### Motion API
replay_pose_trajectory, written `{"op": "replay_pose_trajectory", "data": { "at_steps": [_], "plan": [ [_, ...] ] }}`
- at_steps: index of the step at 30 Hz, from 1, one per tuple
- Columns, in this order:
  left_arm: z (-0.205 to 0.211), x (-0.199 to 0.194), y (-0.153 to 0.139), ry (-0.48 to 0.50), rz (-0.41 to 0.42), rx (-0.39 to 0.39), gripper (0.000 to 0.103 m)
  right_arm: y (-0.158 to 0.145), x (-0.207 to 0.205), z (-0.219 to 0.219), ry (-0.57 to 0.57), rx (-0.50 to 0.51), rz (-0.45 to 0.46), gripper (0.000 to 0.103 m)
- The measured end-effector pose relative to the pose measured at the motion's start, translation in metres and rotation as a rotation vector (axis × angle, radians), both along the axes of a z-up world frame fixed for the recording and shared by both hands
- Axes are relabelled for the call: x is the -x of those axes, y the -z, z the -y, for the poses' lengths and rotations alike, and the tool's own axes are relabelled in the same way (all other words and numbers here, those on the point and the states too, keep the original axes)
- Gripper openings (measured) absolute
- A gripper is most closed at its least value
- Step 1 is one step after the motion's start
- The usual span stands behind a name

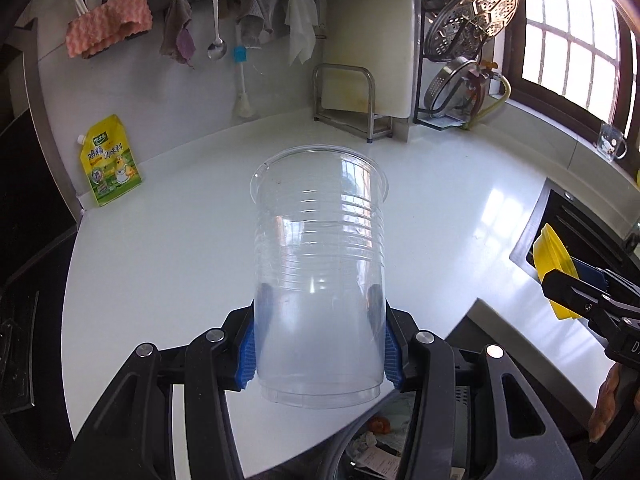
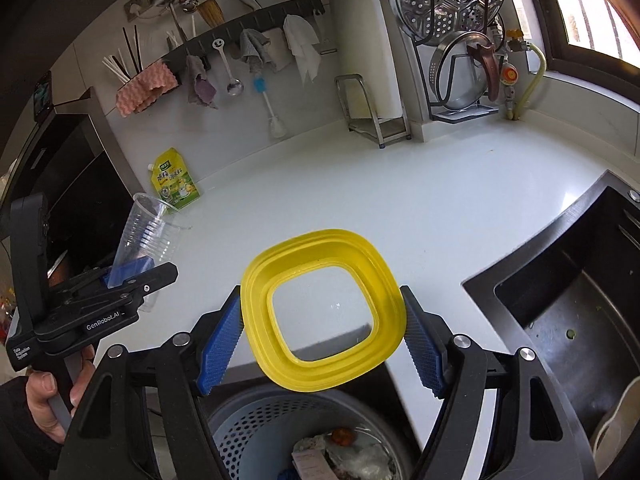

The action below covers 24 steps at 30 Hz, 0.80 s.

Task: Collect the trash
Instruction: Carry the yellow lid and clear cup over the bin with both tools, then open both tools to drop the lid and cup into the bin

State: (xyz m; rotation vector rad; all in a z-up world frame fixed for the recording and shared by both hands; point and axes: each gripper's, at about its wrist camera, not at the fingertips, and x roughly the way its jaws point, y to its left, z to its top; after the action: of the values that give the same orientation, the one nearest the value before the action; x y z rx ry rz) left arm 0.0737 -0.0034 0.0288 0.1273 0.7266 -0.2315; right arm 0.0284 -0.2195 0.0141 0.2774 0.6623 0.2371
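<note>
Left wrist view: left claw point(image 1: 320, 354) grips clear cup point(image 1: 320, 272); right claw point(image 2: 324, 336) clamps yellow lid point(image 2: 324, 312) over bin point(image 2: 256, 424)

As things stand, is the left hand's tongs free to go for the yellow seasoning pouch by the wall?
Probably not yet. The left tongs are shut on the clear plastic cup, so they have no free grip. The path itself looks open: bare counter lies between them and the yellow seasoning pouch.

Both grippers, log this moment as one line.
left gripper: shut on clear cup | right gripper: shut on yellow lid | trash bin: below both | stage: nothing dropped yet
</note>
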Motion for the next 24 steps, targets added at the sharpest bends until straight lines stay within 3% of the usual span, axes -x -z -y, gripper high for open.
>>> {"op": "replay_pose_trajectory", "data": {
  "at_steps": [11,16,24],
  "plan": [
    [-0.005,0.08,0.009,0.041,0.088,-0.034,0.048,0.018,0.086,-0.034,0.043,0.014,0.005,0.072],
    [-0.003,0.101,0.024,0.047,0.048,-0.009,0.048,0.028,0.113,-0.039,0.058,-0.009,0.009,0.072],
    [-0.005,0.118,0.056,0.027,-0.03,0.002,0.048,0.041,0.139,-0.046,0.064,0.05,-0.022,0.072]
  ]
}}
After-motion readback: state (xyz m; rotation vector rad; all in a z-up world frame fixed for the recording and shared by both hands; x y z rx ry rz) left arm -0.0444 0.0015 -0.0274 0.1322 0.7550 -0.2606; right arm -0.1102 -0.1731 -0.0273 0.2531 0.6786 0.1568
